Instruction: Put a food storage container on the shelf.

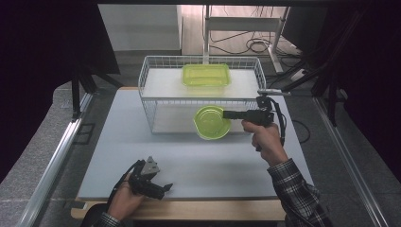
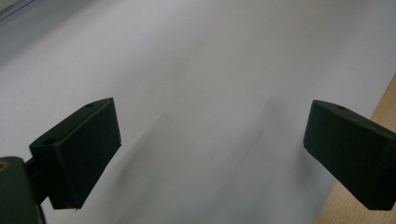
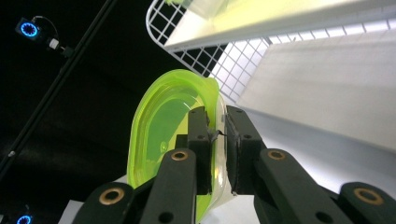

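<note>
Bowl (image 1: 211, 123): round, translucent lime-green plastic; shallow, rimmed.

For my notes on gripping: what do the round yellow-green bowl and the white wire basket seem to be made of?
Round yellow-green bowl: probably thin, glossy, translucent plastic; light passes through its wall. White wire basket: likely white-coated metal wire, an open grid of thin rods.

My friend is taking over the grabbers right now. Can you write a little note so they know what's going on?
Right gripper: jaws shut on the rim of the round green bowl, held up in front of the wire basket.
Left gripper: jaws open, nothing between them, low at the table's near edge.
The rectangular green container already sits on the basket's upper shelf.
Done: bowl gripped and lifted.
Left: probably set the bowl in the basket, then let go.
</note>
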The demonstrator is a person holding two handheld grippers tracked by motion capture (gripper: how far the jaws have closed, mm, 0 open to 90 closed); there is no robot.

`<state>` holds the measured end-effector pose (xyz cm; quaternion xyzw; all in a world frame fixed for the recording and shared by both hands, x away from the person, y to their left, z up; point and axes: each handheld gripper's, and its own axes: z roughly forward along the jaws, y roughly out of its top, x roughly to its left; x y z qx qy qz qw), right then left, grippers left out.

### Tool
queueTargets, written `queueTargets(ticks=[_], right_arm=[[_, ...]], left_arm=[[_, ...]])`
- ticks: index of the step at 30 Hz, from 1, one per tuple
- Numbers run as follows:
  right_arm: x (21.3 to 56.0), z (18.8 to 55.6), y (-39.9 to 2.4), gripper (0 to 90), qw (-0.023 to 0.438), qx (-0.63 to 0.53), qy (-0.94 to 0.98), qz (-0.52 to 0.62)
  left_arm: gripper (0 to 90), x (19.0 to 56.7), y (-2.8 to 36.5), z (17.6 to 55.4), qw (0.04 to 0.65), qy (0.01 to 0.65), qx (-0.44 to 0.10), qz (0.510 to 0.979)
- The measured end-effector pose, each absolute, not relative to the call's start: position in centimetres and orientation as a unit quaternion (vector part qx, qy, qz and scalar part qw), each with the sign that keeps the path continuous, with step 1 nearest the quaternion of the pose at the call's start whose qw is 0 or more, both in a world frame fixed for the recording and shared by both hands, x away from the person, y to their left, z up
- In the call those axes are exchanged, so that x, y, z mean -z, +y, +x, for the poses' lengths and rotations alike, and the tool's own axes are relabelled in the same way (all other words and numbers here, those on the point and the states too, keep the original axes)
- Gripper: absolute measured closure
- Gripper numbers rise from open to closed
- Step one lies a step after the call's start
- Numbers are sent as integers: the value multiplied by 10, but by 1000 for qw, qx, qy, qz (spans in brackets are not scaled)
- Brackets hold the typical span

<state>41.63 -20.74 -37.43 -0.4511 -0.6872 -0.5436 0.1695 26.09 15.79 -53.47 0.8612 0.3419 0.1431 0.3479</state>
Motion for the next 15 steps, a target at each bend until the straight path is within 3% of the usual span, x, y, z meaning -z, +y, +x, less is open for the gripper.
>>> queueTargets(ticks=[15], right_arm=[[338,429,-209,811,147,560,-677,-455]], left_arm=[[47,534,158,261,346,347,-143,860]])
